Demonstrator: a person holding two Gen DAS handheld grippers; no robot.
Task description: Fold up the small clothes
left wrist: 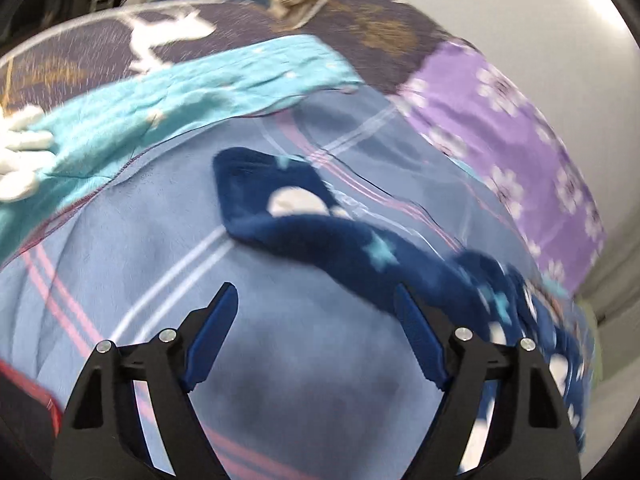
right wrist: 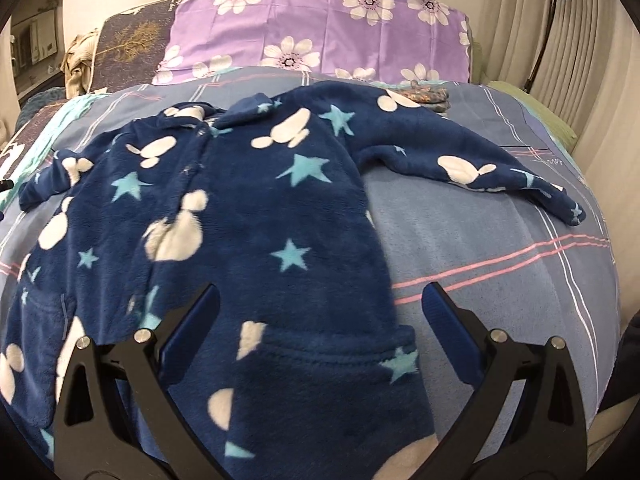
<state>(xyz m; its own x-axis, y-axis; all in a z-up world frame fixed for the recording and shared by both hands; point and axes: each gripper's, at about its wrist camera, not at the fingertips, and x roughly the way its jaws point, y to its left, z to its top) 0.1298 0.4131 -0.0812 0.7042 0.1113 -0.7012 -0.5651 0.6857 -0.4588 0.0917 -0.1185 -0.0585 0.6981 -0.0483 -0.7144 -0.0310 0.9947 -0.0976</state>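
Navy fleece sleepsuit (right wrist: 240,208) spread flat on the checked bedspread (right wrist: 500,240); left gripper (left wrist: 316,300) wide apart, empty, beside sleeve (left wrist: 320,232); right gripper (right wrist: 320,300) wide apart over sleepsuit, gripping nothing.

1. I can read no text, label, brand or number in either view.
2. On the quilt (right wrist: 500,240) near the right sleeve I see a small pale mark that may be writing, but it is too small for me to read.
3. The left view is blurred.
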